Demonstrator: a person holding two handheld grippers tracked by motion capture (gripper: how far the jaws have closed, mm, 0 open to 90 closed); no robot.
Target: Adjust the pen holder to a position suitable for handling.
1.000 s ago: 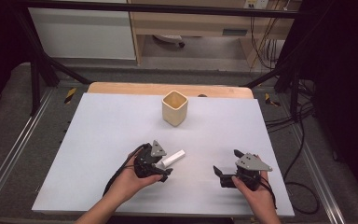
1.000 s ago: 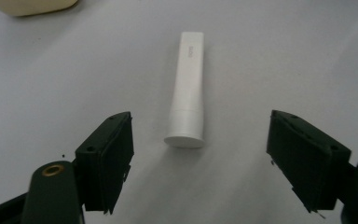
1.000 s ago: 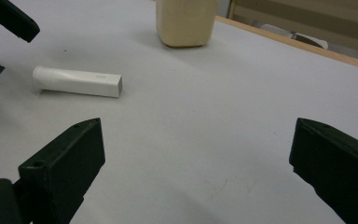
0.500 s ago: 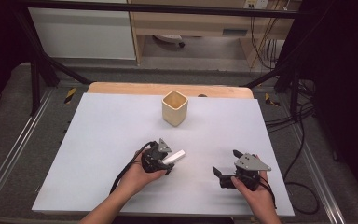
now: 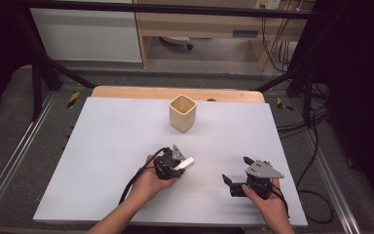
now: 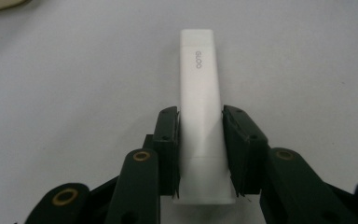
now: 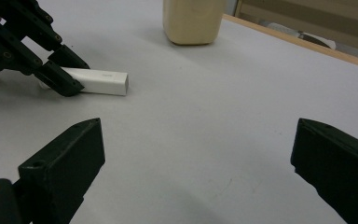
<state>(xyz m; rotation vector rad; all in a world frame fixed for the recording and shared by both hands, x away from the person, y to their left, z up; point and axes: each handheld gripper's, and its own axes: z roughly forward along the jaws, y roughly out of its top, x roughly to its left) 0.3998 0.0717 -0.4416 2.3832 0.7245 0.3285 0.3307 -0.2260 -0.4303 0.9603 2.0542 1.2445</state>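
A flat white stick-shaped device (image 6: 200,107) with small grey lettering lies in my left gripper (image 6: 200,154), whose jaws are shut on its near half. In the high view the left gripper (image 5: 177,165) sits near the table's middle front with the white device (image 5: 187,162) poking out to the right. The right gripper view shows that white device (image 7: 100,80) resting low on the white tabletop. My right gripper (image 5: 231,181) stands open at the front right, jaws wide apart (image 7: 200,158) with nothing between them. A cream square cup (image 5: 182,112) stands upright farther back.
The white tabletop (image 5: 102,146) has a wooden edge (image 5: 126,92) along its far side. Dark metal frame rails (image 5: 9,161) run along both sides, and cables (image 5: 316,146) hang at the right. The cream cup (image 7: 193,21) stands beyond the white device.
My left gripper has slid forward and to the right with the white device in its jaws. The right gripper has stayed in place, open.
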